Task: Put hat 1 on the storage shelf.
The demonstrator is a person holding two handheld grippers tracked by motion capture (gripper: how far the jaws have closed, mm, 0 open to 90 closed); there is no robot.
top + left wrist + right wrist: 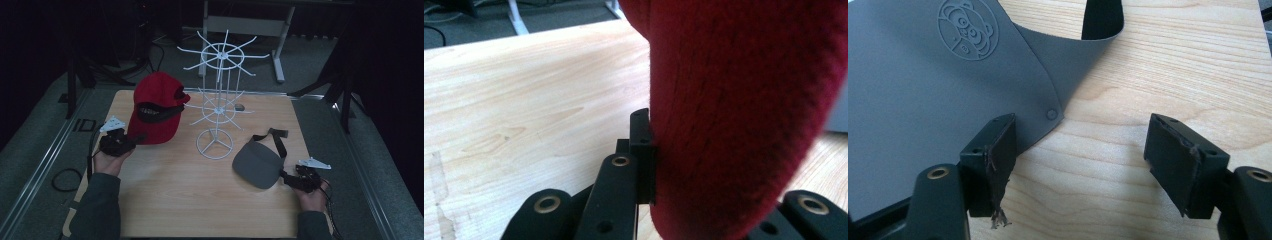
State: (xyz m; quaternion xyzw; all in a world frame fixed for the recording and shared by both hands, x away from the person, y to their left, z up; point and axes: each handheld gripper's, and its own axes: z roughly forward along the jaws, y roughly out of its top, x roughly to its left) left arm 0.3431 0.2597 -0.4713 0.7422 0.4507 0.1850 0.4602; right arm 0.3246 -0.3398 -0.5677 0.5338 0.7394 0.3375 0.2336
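A red cap (155, 107) hangs lifted off the wooden table (190, 200) at the left, its brim pinched by my left gripper (134, 140). In the left gripper view the cap's red fabric (744, 115) covers the right side, and my left gripper (655, 160) is shut on its edge; one black pad (644, 145) presses against it, the other is hidden behind the cloth. A grey visor (257, 162) with a black strap lies flat at the right. My right gripper (286, 176) sits at its near right corner, open. The right gripper (1083, 150) has bare table between its jaws, beside the visor (923, 85).
A white wire hat rack (217, 100) with spoke arms stands at the middle back of the table, between the two hats. A small dark object (239, 106) lies behind it. Metal rails run along both sides of the table, and a stand's legs show beyond the far edge.
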